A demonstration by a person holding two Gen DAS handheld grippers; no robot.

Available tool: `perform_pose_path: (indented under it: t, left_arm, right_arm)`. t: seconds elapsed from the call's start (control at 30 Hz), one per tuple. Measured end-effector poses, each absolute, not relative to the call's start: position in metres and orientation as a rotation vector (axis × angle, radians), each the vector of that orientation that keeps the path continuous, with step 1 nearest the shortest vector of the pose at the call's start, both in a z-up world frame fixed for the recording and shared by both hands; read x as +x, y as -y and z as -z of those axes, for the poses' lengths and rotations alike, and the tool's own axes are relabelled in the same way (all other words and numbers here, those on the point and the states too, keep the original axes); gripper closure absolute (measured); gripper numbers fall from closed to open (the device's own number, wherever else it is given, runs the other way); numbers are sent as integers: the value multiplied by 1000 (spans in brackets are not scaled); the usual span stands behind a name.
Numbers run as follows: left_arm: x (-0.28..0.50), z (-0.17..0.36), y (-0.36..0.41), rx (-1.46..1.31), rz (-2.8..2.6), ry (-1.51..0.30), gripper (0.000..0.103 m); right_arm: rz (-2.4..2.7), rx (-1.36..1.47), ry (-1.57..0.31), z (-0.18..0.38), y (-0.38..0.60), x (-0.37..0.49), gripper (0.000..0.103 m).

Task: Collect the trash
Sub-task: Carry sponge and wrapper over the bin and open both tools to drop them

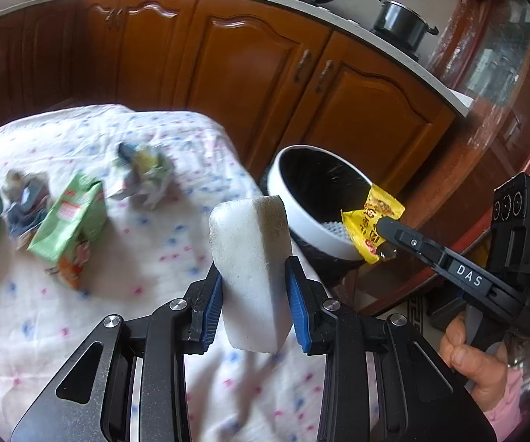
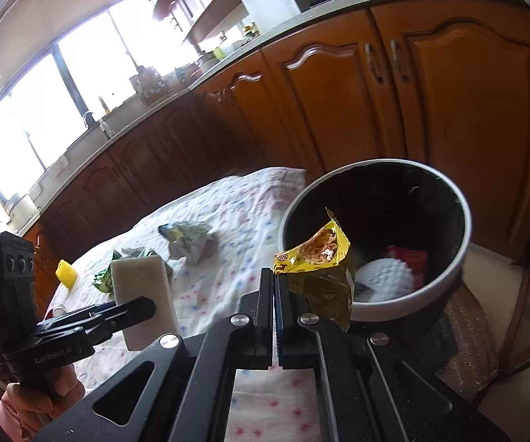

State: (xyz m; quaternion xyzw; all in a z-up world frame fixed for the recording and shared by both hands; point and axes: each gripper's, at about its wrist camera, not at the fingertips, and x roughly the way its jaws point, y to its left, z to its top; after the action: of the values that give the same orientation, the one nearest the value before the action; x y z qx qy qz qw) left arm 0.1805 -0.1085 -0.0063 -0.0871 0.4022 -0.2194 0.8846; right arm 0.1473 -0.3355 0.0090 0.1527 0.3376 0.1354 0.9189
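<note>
Presently, a white rectangular foam sponge (image 1: pixel 252 276) is clamped upright between the blue pads of the left hand-held gripper (image 1: pixel 254 294), above the floral-clothed desk (image 1: pixel 154 258). A crinkled yellow snack wrapper (image 2: pixel 320 261) is pinched by the clenched right hand-held gripper (image 2: pixel 275 287), at the rim of the white-rimmed black round bin (image 2: pixel 375 309).

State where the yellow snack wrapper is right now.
In both wrist views the yellow snack wrapper is clamped in the right tool, over the near rim of the bin.
</note>
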Motion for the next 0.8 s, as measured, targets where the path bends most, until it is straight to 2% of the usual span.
perform_pose_path:
  t: [0.8]
  left_arm:
    - [222,-9,189,-69,532,-844,72]
  right_arm:
    - [-199,386,-676,-5,394,163,102]
